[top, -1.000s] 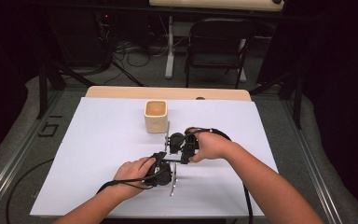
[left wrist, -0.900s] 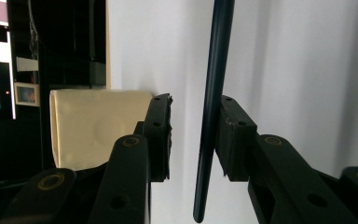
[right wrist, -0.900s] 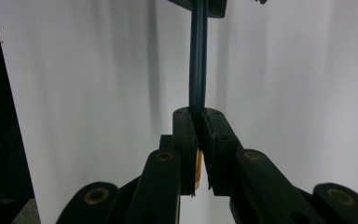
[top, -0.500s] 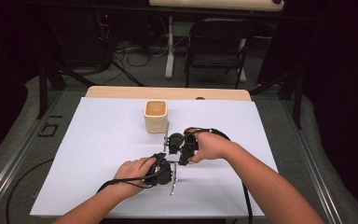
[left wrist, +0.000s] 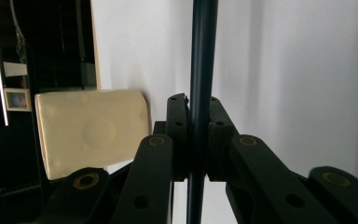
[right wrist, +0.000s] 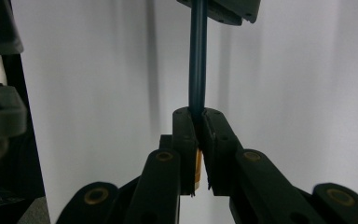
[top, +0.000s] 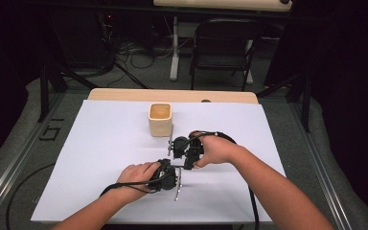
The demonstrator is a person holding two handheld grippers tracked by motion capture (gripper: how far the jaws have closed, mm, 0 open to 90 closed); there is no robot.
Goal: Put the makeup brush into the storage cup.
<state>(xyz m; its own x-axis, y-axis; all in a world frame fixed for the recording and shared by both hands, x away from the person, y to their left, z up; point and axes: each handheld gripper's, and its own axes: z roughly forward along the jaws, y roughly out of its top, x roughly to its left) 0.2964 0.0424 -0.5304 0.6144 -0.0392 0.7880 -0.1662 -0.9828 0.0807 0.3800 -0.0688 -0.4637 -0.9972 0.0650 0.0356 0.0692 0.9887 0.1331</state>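
**Both grippers clamped on one thin dark rod, near the cream cup**

Landmark = cream cup [top: 160, 119], square-ish, open top, standing upright on the white table sheet [top: 91, 158] toward the far middle.

Left gripper [top: 168, 176]: on the person's side of the cup, well nearer the front edge, held by the left hand [top: 135, 176]. In the left gripper view its jaws are pressed together on a thin dark rod [left wrist: 200, 70]; rod runs straight up between the pads and on past both ends of them. Cup shows in that view as a cream block [left wrist: 91, 130] off to the side, lying sideways bc the cam is rolled.

Right gripper [top: 184, 149]: just nearer than the cup and slightly to its right, between cup and left gripper, held by the right hand [top: 218, 149]. In the right gripper view its jaws are closed on the same sort of dark rod [right wrist: 198, 60]; a bit of orange-yellow shows low between the pads, prob. part of the held item, can't tell what. Far end of the rod meets a grey plate at the top of that view.

High view: the 2 grippers sit close together, not clearly touching. A slim pale-metal strip [top: 178, 186] hangs off the left gripper on the side away from the cup; another thin piece [top: 171, 139] rises from the right gripper toward the cup, ending just beside the cup's near right corner. Whether it touches the cup, can't tell at this res.

Cables trail from both grippers back toward the front edge.
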